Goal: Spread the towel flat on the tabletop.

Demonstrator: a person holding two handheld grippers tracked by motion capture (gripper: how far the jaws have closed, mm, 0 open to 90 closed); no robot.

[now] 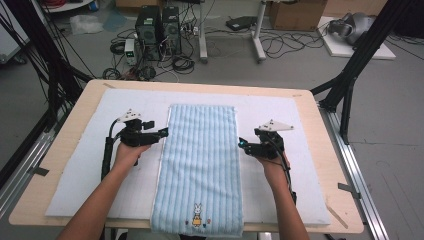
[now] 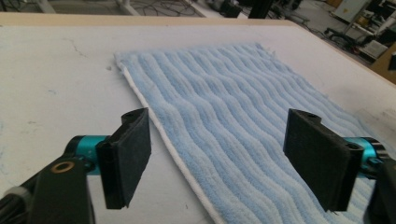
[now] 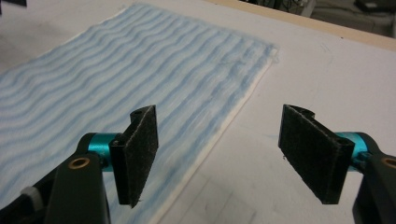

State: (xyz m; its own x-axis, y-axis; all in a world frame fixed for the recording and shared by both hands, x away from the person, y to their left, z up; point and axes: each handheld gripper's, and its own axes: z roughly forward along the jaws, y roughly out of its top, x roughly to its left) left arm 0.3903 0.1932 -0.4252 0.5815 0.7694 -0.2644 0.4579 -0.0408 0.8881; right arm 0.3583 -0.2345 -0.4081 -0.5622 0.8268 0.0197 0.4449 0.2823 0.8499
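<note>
White-padded table carried light-blue ribbed towel, flat lengthwise at centre, rabbit motif at near end; left gripper, right gripper flanked long edges, jaws apart, empty

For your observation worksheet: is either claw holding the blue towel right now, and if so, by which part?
Nothing is held. The left claw and the right claw both stand open above the long edges of the blue towel, which lies flat.
</note>
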